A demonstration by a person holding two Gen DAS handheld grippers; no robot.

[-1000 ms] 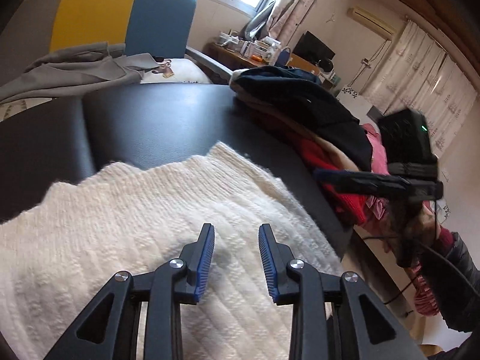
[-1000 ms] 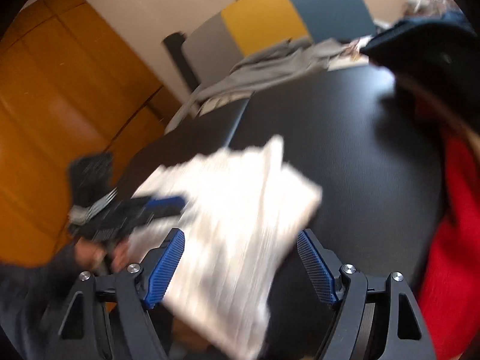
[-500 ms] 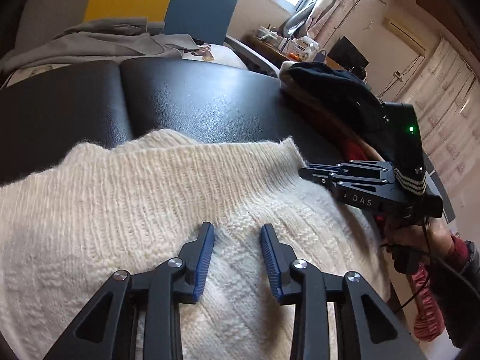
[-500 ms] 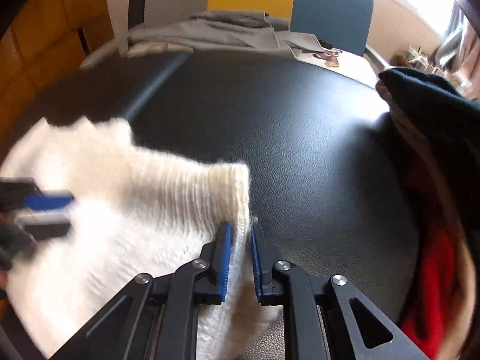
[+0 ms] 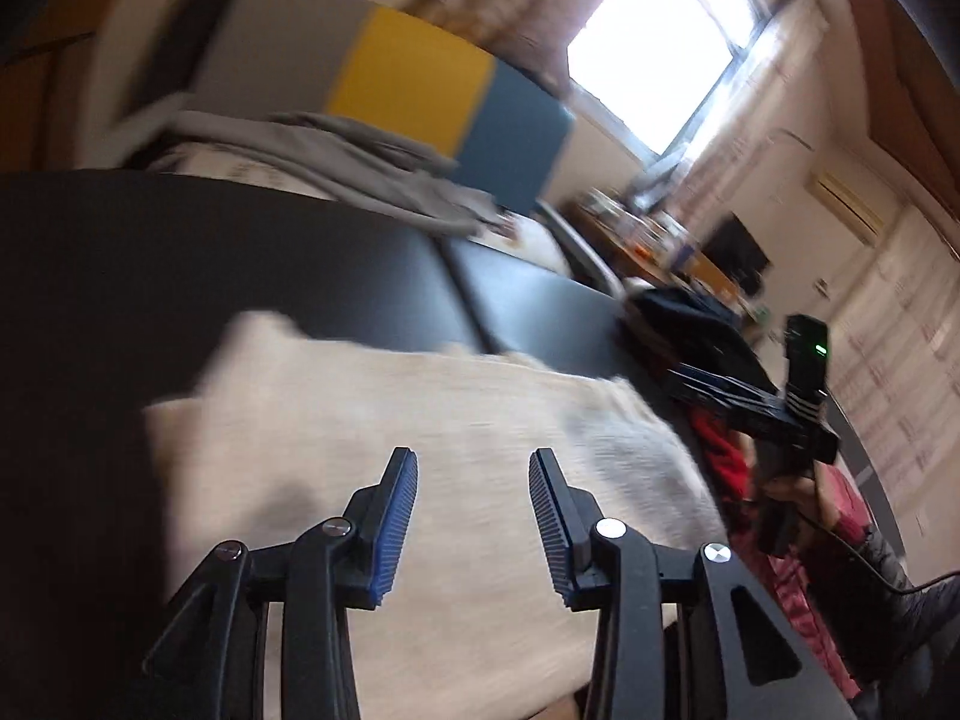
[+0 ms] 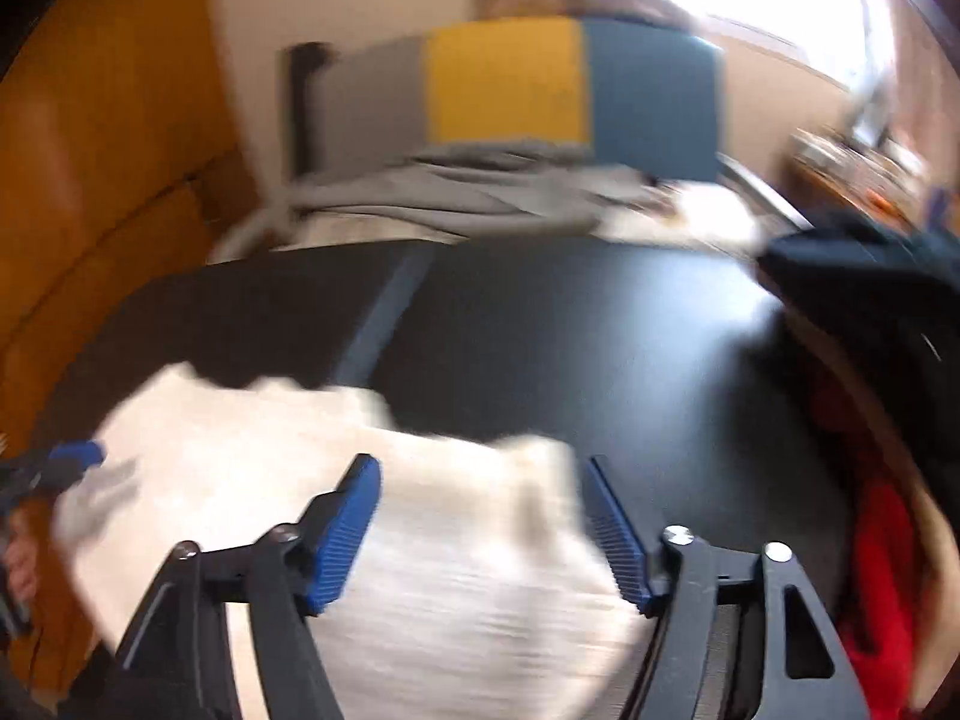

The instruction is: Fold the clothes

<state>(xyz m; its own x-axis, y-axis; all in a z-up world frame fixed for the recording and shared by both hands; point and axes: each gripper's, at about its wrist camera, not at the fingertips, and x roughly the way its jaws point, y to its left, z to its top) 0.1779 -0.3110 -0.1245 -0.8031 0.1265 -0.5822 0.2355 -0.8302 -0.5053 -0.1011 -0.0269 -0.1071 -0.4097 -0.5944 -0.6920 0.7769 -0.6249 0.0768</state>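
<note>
A: What room do I have around the cream knit sweater [image 5: 432,480]?

B: From my left wrist view it lies flat on the black worktop [image 5: 240,252], taking up the near part. Beyond its far edge the dark surface is bare up to a seam running across it. Its right edge stops near a pile of clothes [image 5: 690,324], dark on top with red below, heaped at the worktop's right side. Both views are blurred, so I cannot tell how neat the sweater's edges are.

A: And the jaws?

B: The left gripper [image 5: 474,462] is opening, its 2 blue pads parted over the knit with nothing pinched between them. I cannot tell whether the tips touch the fabric. The right gripper [image 6: 480,468] is also opening, jaws released and spread wide above the sweater's right corner [image 6: 540,456]; the cloth lies under them, not clamped.

A: Anything else nearby?

B: Behind the worktop a chair [image 6: 576,96] with grey, yellow and blue back panels has grey clothing [image 6: 456,192] draped on it. In the right wrist view the left gripper's blue tip shows at the sweater's left edge. No containers show in either view.
</note>
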